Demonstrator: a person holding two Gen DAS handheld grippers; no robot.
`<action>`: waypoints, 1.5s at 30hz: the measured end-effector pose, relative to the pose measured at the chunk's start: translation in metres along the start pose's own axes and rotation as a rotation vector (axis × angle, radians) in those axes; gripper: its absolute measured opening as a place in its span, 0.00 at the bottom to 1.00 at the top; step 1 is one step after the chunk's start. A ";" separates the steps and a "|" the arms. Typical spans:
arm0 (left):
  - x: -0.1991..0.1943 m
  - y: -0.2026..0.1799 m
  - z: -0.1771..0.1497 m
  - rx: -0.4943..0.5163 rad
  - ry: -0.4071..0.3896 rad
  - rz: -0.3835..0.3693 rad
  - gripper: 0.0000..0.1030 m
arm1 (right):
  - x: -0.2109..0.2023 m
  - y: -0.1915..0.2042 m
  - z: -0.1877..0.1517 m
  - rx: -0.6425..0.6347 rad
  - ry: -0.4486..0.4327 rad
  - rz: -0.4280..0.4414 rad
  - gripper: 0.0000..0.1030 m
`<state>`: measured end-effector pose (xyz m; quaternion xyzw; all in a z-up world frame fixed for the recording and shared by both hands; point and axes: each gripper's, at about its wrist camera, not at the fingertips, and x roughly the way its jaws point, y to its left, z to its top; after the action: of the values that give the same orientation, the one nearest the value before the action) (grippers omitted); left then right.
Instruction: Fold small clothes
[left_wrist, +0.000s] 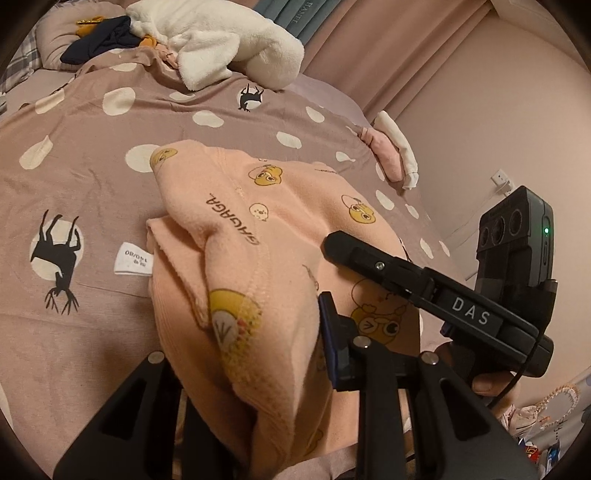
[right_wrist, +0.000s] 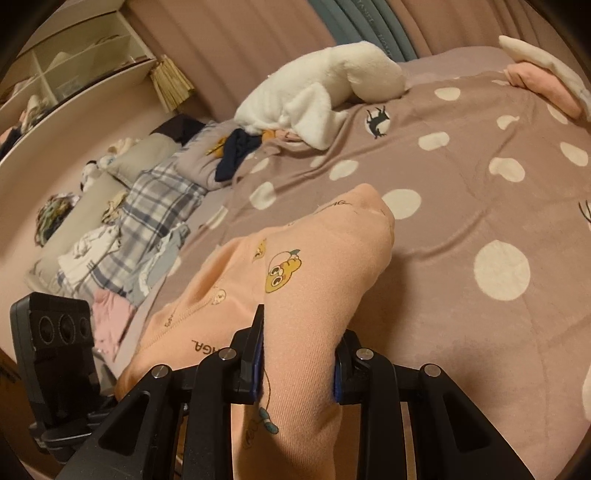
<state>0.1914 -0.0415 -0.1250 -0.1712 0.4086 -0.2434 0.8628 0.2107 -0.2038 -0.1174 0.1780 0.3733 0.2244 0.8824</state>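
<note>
Bed cover (left_wrist: 92, 155), mauve with cream dots, spans both views; white plush toy (left_wrist: 221, 40) lies at its far end.

Peach printed garment (left_wrist: 258, 229) sits near-centre on the cover, partly lifted and bunched. Its long axis runs away from both wrists toward the plush toy. White size tag (left_wrist: 133, 259) lies flat to its left.

Right gripper (right_wrist: 297, 363): clenched on a fold of the garment, fabric pinched between both blue pads.

Left gripper (left_wrist: 258, 350): cloth drapes over the near finger; grip not discernible. Both hands are at the near hem, side by side; judged next: carry this edge forward along the axis.
</note>
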 end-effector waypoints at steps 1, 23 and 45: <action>0.001 -0.001 0.000 0.001 0.000 0.000 0.26 | 0.000 -0.001 0.000 -0.005 0.003 -0.006 0.28; 0.010 0.021 -0.006 -0.073 0.044 0.087 0.31 | 0.019 0.001 -0.007 -0.041 0.049 -0.086 0.28; -0.025 0.001 -0.006 -0.016 0.048 0.298 0.80 | -0.008 0.003 0.001 -0.087 -0.019 -0.339 0.62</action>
<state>0.1733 -0.0273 -0.1139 -0.1096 0.4520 -0.1132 0.8780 0.2058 -0.2054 -0.1104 0.0761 0.3793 0.0866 0.9180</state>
